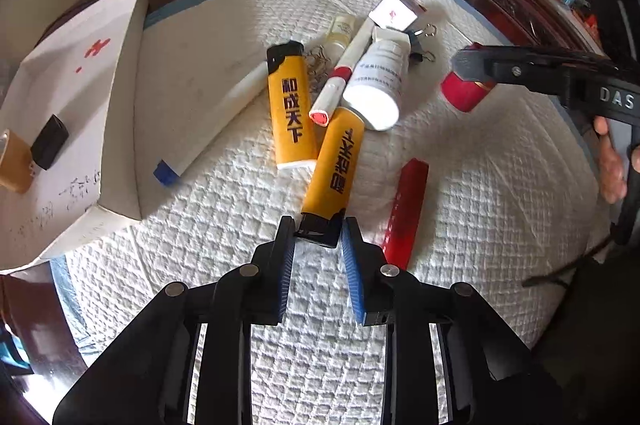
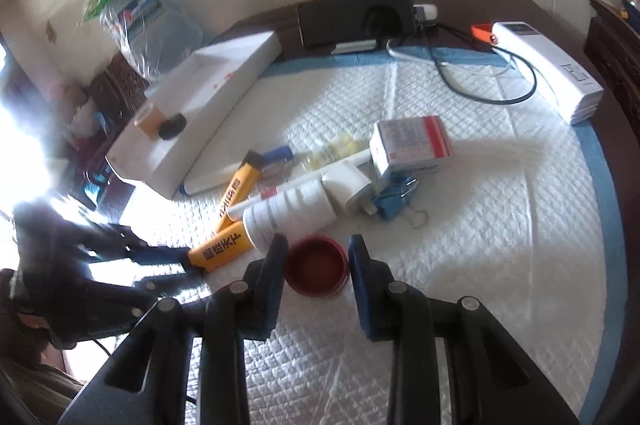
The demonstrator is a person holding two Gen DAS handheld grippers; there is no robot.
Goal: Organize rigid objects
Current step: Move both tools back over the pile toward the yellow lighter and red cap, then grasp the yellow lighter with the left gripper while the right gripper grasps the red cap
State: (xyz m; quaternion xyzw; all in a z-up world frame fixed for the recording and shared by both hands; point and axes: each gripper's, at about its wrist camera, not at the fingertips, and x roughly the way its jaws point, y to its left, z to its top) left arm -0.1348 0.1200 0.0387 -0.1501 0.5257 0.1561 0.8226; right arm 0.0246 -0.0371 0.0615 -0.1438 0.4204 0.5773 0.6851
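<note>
Left gripper (image 1: 318, 235) sits at the near end of a yellow lighter (image 1: 332, 169); its blue pads close on the lighter's black cap, one on each side, so the jaws are gripping it. The lighter's long axis runs straight away from the jaws, up the quilted white pad (image 1: 460, 185) toward the clutter, its far end just beside a white bottle (image 1: 376, 81) and a white-and-red tube (image 1: 340, 85). A pull back along that axis looks the cleaner way out.

Second yellow lighter (image 1: 290, 105) lies alongside, left of the first, near parallel, cap pointing away.

Right gripper (image 2: 318, 265) straddles a round red cap or tub (image 2: 317, 269), opening upward. Left pad touches its rim; on the right a thin gap may remain, so a firm grip cannot be told.

White tray (image 1: 80, 85) stands at the left edge of the pad, nearer the left hand, holding a small black piece and a brown cup. Likely the drop-off for both.

Red lighter (image 1: 404, 213) lies untouched, just right of the left jaws.
</note>
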